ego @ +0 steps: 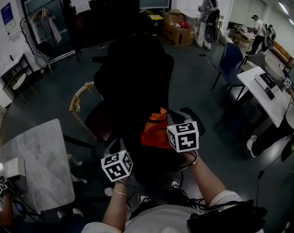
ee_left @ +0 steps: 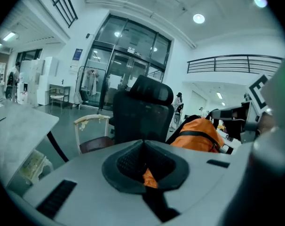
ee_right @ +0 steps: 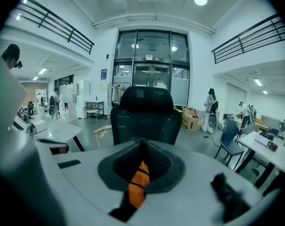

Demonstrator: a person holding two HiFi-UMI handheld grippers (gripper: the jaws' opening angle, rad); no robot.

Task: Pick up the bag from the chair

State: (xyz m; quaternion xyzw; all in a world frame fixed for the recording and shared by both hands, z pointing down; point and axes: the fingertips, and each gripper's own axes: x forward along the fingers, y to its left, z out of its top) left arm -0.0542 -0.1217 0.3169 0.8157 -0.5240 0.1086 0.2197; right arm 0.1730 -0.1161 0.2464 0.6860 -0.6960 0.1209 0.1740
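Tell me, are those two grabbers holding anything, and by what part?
Both hold the orange bag: the left gripper pinches a bit of its orange fabric, the right gripper an orange strap.

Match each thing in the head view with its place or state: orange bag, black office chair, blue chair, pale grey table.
Things
1. orange bag
2. black office chair
3. blue chair
4. pale grey table

Places or states
A. at the right, beside the white desk
B. at the lower left
C. clamped in the jaws of the left gripper and the right gripper
D. mid-view, just beyond the bag

Pairs: 1-C, 2-D, 3-A, 4-B
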